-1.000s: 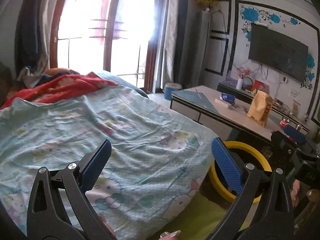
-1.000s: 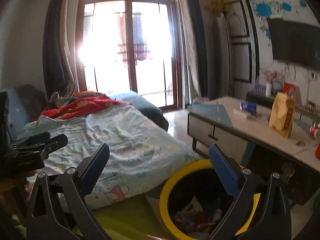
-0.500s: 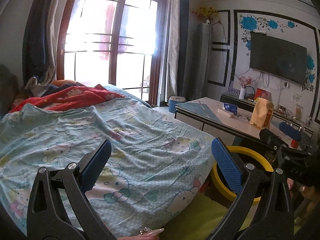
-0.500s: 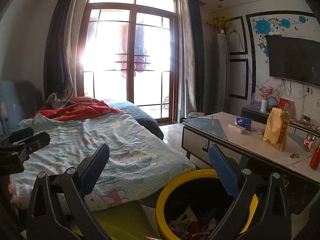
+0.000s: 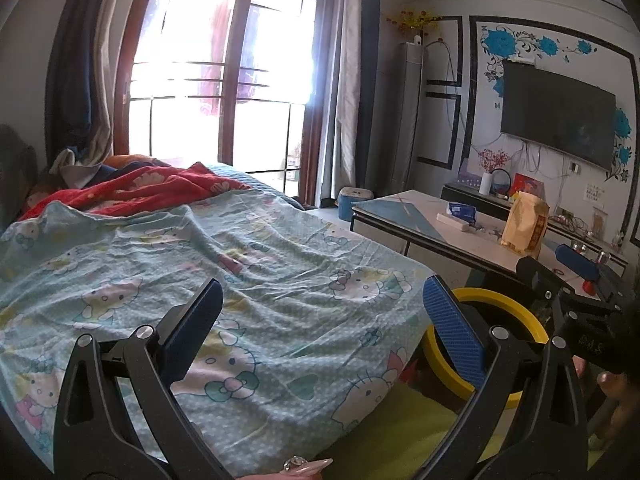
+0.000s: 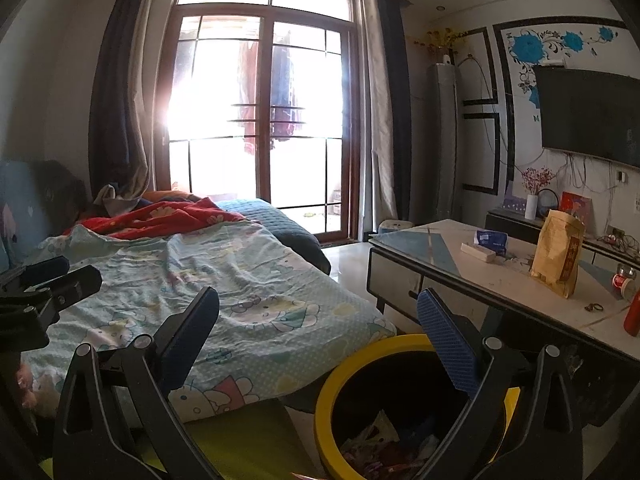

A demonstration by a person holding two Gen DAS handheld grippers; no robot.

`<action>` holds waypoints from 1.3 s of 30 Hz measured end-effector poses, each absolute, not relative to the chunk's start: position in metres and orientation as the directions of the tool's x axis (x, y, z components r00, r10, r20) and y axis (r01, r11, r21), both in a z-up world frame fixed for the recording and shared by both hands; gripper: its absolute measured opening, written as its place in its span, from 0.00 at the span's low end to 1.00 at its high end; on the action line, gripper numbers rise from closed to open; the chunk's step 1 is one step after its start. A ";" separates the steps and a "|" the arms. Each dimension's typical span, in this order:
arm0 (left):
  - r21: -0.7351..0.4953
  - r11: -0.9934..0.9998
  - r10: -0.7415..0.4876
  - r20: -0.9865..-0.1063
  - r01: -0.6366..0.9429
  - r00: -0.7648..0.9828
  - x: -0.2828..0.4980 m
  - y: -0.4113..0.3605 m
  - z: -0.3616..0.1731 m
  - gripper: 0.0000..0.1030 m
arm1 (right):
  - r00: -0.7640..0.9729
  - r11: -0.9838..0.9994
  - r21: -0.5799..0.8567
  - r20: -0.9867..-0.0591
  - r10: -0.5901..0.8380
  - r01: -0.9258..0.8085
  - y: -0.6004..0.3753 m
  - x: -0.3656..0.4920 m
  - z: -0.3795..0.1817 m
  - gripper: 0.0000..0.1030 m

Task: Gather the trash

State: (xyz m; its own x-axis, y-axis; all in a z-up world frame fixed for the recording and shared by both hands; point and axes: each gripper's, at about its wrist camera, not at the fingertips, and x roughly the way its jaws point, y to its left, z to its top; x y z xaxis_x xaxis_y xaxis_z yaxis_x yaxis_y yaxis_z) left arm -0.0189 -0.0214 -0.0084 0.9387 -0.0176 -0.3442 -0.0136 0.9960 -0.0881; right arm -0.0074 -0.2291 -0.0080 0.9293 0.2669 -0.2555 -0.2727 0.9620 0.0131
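The yellow-rimmed bin [image 6: 404, 404] stands on the floor between the bed and the low surface [image 6: 508, 276], with what looks like crumpled wrappers [image 6: 384, 440] heaped at its bottom, though the inside is dim. The right tongs [image 6: 318, 326] hang just above its near rim, blue pads wide apart and holding nothing. To the left, the left tongs [image 5: 320, 312] hover over the cartoon-print sheet [image 5: 248, 280], spread just as wide and empty. A tan paper bag [image 6: 558, 254] stands upright on the surface.

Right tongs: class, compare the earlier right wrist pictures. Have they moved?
Yes. The right tongs have tilted upward: the yellow-rimmed bin now sits lower in view and more ceiling shows.
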 end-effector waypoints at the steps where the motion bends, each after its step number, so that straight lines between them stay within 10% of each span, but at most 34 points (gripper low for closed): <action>1: -0.087 0.996 -0.017 -0.343 -0.014 0.939 -0.019 -0.022 -0.008 0.89 | 0.930 0.962 0.015 -0.255 0.266 -0.271 -0.229 -0.007 -0.008 0.94; 39: -0.095 0.995 -0.024 -0.341 -0.009 0.940 -0.020 -0.023 -0.007 0.89 | 0.930 0.966 0.039 -0.262 0.258 -0.257 -0.234 -0.006 -0.010 0.94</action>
